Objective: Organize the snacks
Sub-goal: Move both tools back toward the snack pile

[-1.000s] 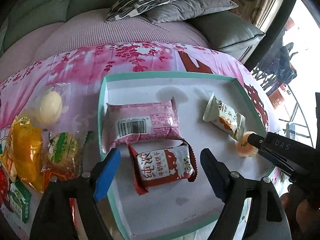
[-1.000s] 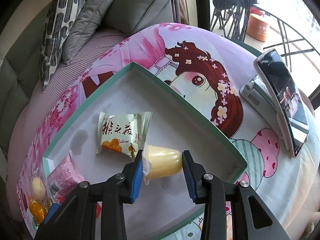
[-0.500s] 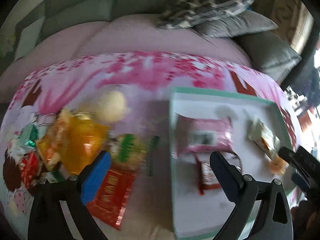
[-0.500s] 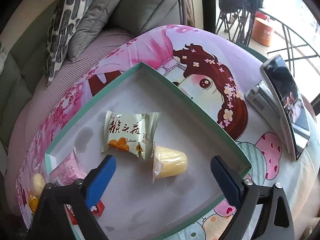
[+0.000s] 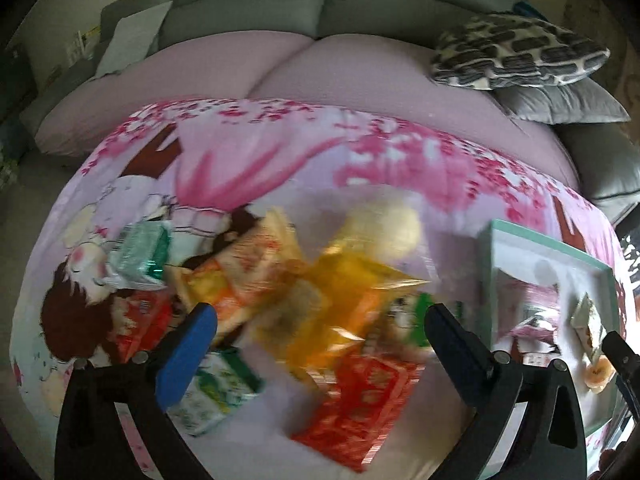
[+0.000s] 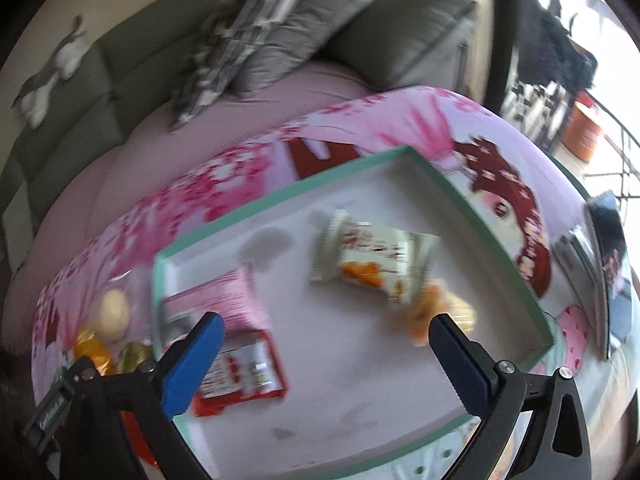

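Observation:
My left gripper (image 5: 320, 340) is open and empty above a blurred pile of loose snacks on the pink cloth: an orange-yellow packet (image 5: 340, 284), a red packet (image 5: 360, 396), a green-white packet (image 5: 212, 392) and a pale round bun (image 5: 396, 224). My right gripper (image 6: 324, 356) is open and empty over the white tray with a teal rim (image 6: 280, 196). In the tray lie a pink packet (image 6: 232, 296), a red-white packet (image 6: 240, 372), a white-green packet (image 6: 372, 256) and a yellow jelly cup (image 6: 444, 312).
A teal-green packet (image 5: 140, 252) and an orange-white packet (image 5: 244, 268) lie at the pile's left. A phone on a stand (image 6: 604, 264) stands right of the tray. A sofa with cushions (image 5: 516, 48) is behind the table.
My right gripper opened and let the jelly cup go in the tray, then swung left. My left gripper swung left from over the tray to over the loose snack pile.

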`<state>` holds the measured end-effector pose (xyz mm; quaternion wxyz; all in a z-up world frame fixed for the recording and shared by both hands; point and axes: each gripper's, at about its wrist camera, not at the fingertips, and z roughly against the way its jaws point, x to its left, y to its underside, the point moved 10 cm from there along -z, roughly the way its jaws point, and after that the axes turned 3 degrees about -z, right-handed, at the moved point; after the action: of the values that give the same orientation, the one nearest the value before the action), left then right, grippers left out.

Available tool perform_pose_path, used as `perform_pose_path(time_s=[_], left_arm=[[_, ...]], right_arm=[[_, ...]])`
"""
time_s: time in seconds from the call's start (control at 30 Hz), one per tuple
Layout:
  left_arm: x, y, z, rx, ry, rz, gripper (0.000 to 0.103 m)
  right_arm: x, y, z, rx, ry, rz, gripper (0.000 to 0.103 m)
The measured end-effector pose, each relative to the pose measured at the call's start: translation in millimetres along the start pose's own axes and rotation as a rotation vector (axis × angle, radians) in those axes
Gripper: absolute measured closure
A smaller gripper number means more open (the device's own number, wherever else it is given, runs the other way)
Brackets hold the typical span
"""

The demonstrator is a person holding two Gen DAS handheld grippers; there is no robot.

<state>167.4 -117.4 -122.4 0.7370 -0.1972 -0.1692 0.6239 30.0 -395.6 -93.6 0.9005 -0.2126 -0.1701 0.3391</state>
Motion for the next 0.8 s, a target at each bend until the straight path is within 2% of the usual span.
perform_pose_path(time_s=[0.1,0.47,0.8], left_arm=[[23.4,-1.5,-0.7,0.008,-0.039,0.009,0.0],[120.4,0.0,5.5,0.001,-0.116,0.153,0.0],[164.6,10.2,14.2,0.001,-0.153,0.225,0.0]], right_arm=[[18.3,4.8,3.4,-0.002,-0.019,0.044,0.0],[87.6,33.6,13.6,0.011,-0.084,0.194,0.0],[159.9,82.1,12.1,0.083,-0.181,0.367,0.0]])
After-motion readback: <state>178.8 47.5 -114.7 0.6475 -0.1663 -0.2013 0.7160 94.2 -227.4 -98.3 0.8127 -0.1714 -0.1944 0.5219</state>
